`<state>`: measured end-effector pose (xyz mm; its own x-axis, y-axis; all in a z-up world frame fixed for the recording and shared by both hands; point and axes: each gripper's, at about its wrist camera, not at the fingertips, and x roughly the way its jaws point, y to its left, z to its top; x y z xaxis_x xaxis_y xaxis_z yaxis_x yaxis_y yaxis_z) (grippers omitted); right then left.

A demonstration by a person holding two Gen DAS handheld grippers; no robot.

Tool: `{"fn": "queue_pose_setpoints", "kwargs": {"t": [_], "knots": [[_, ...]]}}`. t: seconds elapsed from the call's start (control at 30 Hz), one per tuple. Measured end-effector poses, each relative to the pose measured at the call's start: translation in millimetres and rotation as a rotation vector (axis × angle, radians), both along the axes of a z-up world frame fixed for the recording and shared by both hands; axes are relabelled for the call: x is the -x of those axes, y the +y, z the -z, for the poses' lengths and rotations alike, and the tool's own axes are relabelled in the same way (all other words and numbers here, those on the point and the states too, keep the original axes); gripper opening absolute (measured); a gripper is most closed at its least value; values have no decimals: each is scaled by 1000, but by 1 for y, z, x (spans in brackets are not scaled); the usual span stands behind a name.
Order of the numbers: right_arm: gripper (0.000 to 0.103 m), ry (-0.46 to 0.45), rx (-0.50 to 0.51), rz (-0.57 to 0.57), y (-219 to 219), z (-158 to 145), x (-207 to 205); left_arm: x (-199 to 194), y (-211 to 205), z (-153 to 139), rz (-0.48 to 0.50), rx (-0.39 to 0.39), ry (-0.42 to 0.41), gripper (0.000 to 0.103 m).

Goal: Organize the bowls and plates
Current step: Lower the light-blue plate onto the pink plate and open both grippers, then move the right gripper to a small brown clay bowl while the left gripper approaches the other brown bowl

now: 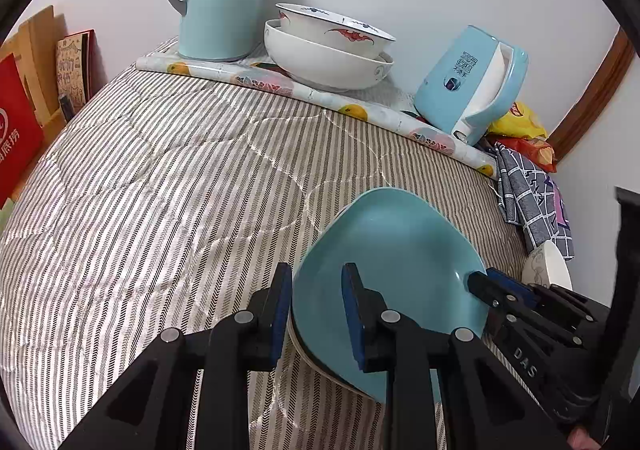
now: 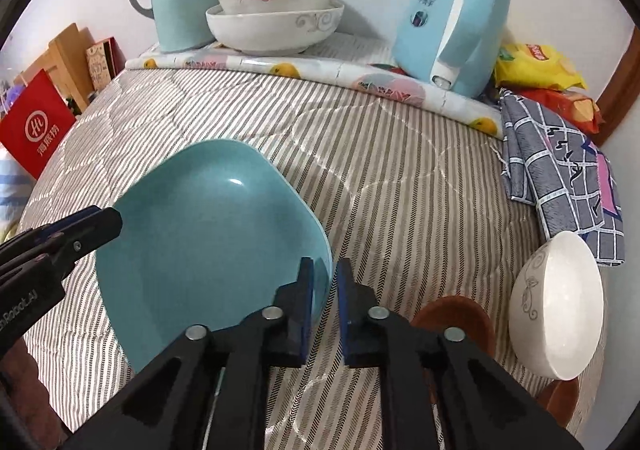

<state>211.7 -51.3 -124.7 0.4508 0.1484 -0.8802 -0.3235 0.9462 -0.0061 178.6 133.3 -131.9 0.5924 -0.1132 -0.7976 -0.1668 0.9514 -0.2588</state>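
Holding a teal plate (image 2: 208, 246) between both grippers, tilted up off the striped quilt (image 1: 160, 177) — mid-task, I'd say.

Left gripper (image 1: 316, 314): its jaws straddle the plate's near-left rim, one pad under, one over the inner face. There seems to be a gap at the pads, so firm pinch or loose straddle — can't tell. A paler rim shows under the teal edge there; possibly a second plate beneath, but the view is poor.

Right gripper (image 2: 324, 306): narrow jaws closed on the plate's right rim, edge running between the pads. Looks like a real grip.

Done so far: two bowls nested well ahead of both grippers — red-patterned bowl (image 1: 332, 29) sitting inside a larger white bowl (image 1: 324, 65), on a fruit-print mat (image 1: 360, 109) by the wall.

Left to do: the teal plate needs a home, and a small white bowl (image 2: 556, 306) lies on its side just right of the right gripper, beside a brown dish (image 2: 452, 314) partly hidden by the gripper body.

Surface: soft quilt, not a table, so stacks may sit unevenly. Ahead, a teal thermos jug (image 1: 220, 5) left of the bowls and a blue kettle (image 1: 468, 85) right of them; snack packets (image 2: 536, 65) and a checked cloth (image 2: 560, 177) far right; a red bag (image 2: 36, 125) far left. White wall behind.
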Motion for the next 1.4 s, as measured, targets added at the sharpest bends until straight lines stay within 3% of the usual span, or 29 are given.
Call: {"fn": "queue_pose_setpoints", "kwargs": {"t": [0.13, 0.43, 0.5, 0.57, 0.63, 0.93, 1.1, 1.4], "knots": [[26, -33, -16, 12, -7, -9, 9, 1, -7, -3, 8, -11, -1, 25], [26, -80, -52, 96, -48, -27, 28, 9, -35, -18, 48, -44, -21, 25], [30, -94, -55, 115, -59, -32, 32, 11, -45, -23, 61, -51, -29, 25], [44, -123, -54, 137, -74, -39, 38, 14, -59, -27, 82, -61, -35, 25], [50, -163, -52, 174, -93, -46, 46, 16, -73, -30, 101, -78, -36, 25], [52, -206, -67, 300, -177, -57, 72, 26, -134, -41, 141, -161, -66, 38], [54, -182, -82, 330, -214, -50, 86, 21, -160, -39, 157, -148, -47, 38], [56, -157, -103, 409, -264, -33, 100, 11, -207, -30, 209, -281, -24, 38]]}}
